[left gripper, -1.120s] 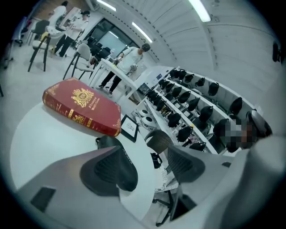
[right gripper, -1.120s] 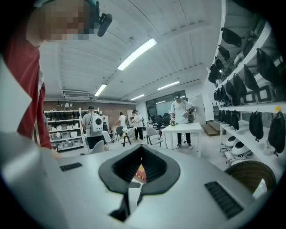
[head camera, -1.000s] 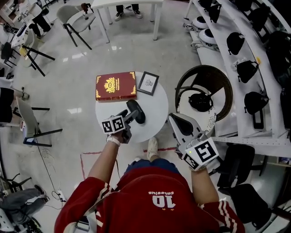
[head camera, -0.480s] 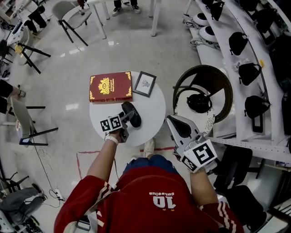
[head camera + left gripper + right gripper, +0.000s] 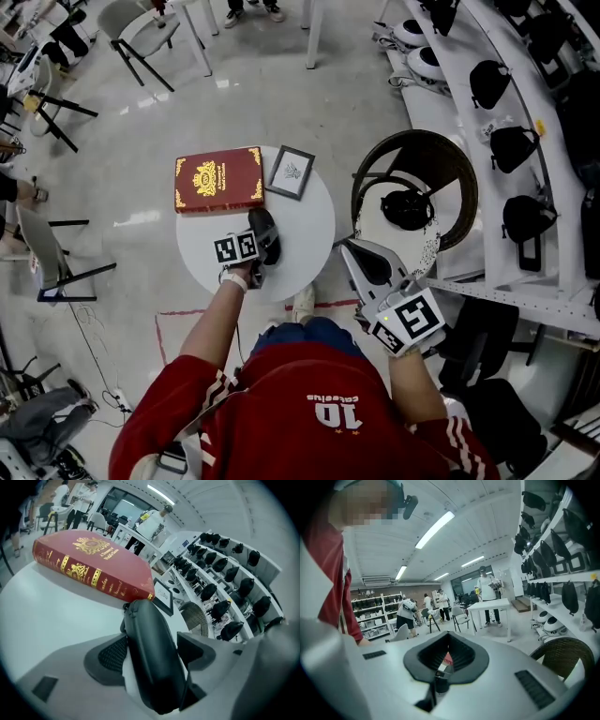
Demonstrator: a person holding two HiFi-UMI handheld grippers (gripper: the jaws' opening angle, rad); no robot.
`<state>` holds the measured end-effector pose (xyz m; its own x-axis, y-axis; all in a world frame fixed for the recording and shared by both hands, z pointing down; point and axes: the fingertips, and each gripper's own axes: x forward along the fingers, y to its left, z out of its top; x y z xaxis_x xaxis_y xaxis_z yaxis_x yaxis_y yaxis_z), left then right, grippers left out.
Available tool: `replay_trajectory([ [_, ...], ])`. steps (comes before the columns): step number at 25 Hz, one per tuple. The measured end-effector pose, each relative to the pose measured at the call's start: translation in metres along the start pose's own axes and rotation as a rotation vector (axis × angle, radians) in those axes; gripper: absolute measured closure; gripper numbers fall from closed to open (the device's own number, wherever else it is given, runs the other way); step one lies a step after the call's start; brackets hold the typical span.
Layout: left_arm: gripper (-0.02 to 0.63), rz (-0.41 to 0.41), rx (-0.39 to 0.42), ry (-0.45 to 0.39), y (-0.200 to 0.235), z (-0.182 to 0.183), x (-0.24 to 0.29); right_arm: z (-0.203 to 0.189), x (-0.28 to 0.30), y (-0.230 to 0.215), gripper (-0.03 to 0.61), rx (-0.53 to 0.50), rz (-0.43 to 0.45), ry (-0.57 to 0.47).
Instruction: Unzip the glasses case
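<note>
The black glasses case [image 5: 266, 231] rests on the round white table [image 5: 309, 234], just in front of the red book [image 5: 217, 178]. My left gripper [image 5: 258, 246] is shut on the case. In the left gripper view the case [image 5: 152, 658] fills the space between the two pads and points away toward the book [image 5: 93, 564]. My right gripper [image 5: 352, 251] hangs off the table's right edge. Its jaws are shut with nothing between them, as the right gripper view [image 5: 443, 663] also shows. The case looks closed.
A small framed picture [image 5: 291, 172] lies beside the book at the table's far right. A round wicker chair [image 5: 417, 187] stands close on the right, with shelves of black bags [image 5: 511, 141] behind it. Chairs and people are further off.
My left gripper has shifted left with the case, which now lies more in line with the jaws. The right gripper has stayed where it was, beside the table.
</note>
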<state>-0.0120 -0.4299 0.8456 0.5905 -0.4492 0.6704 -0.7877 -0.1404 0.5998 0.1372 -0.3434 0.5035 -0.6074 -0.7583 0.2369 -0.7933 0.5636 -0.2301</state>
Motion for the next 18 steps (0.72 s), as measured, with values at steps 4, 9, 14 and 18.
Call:
replay_trajectory([
  [4,0.284,0.060,0.073,0.081,-0.008,-0.009,0.008,-0.003,-0.002,-0.006,0.563,0.019,-0.008,-0.003],
  [9,0.328,0.067,0.078,0.152,-0.017,-0.014,0.014,-0.005,-0.006,-0.011,0.563,0.033,-0.012,-0.007],
  [14,0.350,-0.003,0.009,0.155,-0.024,-0.019,0.013,-0.004,-0.013,-0.012,0.563,0.036,-0.019,-0.012],
  [18,0.357,-0.094,-0.052,0.110,-0.037,-0.012,0.001,-0.001,-0.018,-0.010,0.563,0.028,-0.028,-0.017],
])
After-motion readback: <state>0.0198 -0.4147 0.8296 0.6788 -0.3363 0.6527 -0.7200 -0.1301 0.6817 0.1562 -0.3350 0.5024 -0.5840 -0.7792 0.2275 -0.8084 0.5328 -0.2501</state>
